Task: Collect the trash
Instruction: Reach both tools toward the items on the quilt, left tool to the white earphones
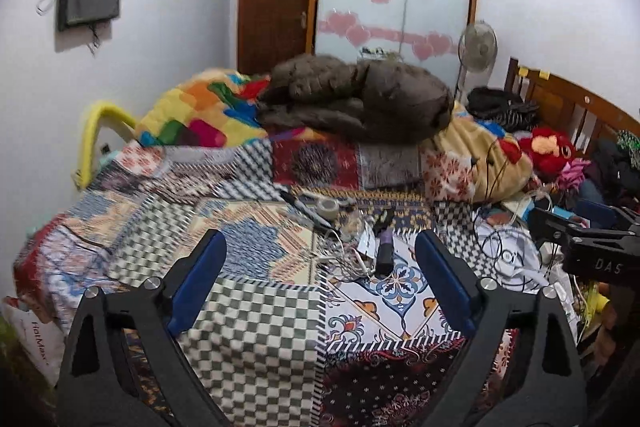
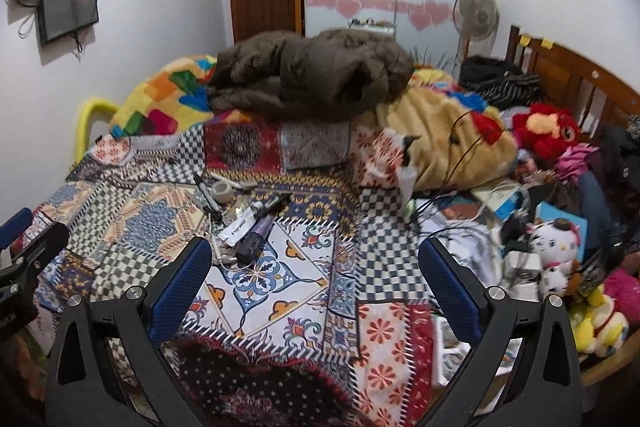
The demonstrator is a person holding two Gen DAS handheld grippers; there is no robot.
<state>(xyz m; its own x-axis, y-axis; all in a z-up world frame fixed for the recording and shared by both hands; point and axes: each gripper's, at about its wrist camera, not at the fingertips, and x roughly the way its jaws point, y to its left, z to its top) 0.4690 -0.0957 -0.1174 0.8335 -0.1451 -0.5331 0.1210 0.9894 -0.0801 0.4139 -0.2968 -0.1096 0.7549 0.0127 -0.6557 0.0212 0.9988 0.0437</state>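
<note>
Blue-padded left gripper (image 1: 320, 255), jaws spread wide and holding nothing, presumably readied for a pick-up, angled down over the patchwork bedspread (image 1: 256, 323); beyond it the likely trash, a scatter of small clutter (image 1: 360, 239) with a dark tube (image 1: 385, 254) and a tape roll (image 1: 329, 207), tangled in white cords (image 1: 344, 265). Right gripper (image 2: 316, 255), likewise wide apart and empty, faces the same clutter (image 2: 240, 223), just beyond its left finger; brown blanket (image 2: 312, 71), soft toys (image 2: 552, 255) and cables crowd the surroundings.

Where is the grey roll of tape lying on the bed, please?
In both views the grey roll of tape lies mid-bed on the patchwork quilt, left of the dark purple tube, among pens.
</note>
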